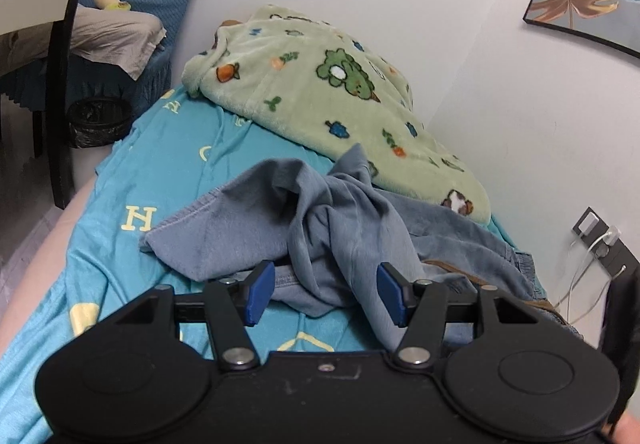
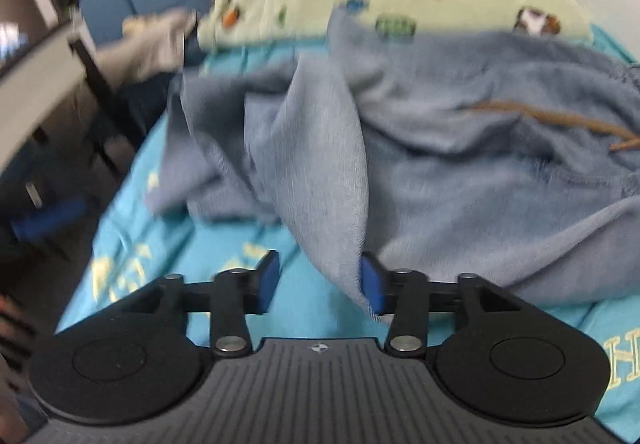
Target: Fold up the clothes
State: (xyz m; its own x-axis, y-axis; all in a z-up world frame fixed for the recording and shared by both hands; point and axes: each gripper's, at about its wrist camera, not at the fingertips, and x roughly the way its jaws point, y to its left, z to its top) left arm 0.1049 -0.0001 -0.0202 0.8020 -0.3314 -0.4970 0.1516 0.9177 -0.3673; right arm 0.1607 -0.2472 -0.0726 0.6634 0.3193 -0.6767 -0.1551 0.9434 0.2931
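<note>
Two claws, both spread, neither pinching. Blue-grey garment point(image 1: 340, 228) bunched on teal sheet point(image 1: 132, 172), mid-frame, just beyond left gripper point(image 1: 326, 292); long axis runs lower left to right edge. Right gripper point(image 2: 320, 284) nearer: fabric fold hangs between pads, brushing right pad point(image 2: 372, 284), unclamped. Right view blurred; garment type, hem hidden. Green blanket point(image 1: 320, 92) behind.

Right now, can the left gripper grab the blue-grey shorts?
Probably yes: the left gripper stands open right over the crumpled blue-grey shorts on the bed, with nothing between them.
</note>
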